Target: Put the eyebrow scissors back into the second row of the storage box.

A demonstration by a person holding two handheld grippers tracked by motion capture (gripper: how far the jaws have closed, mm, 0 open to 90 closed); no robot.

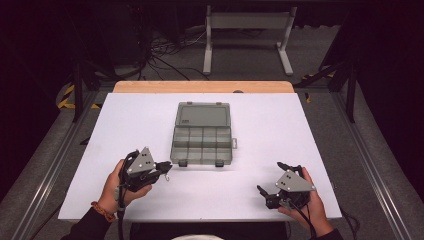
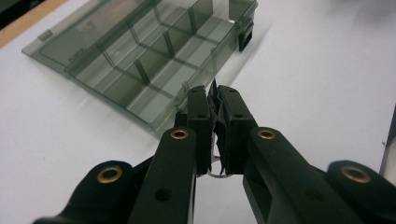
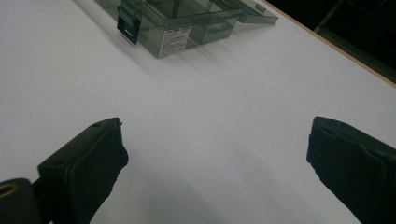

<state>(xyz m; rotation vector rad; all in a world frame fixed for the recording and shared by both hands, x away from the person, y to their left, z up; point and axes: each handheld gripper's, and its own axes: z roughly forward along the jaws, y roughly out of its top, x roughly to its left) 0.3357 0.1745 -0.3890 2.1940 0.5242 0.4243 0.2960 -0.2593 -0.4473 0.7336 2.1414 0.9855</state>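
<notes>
With its jaws clamped on a small bent wire clip (image 2: 215,173), left gripper (image 1: 163,166) hovers near the open smoky-grey plastic compartment box (image 1: 202,145). Carry step, likely; next: lower over 1 cell, release. Right gripper (image 1: 270,180) gapes, idle.

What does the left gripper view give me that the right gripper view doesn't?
Left gripper view alone: the left tool with its jaws shut on a small black binder clip whose wire loop hangs below, and a look down into the box's divided compartments.

Right gripper view alone: the right tool with its jaws wide apart and nothing between them, and a white label on the box's side wall.

Both: the smoky-grey transparent plastic compartment box, lid open, its black latch, and the white tabletop.
</notes>
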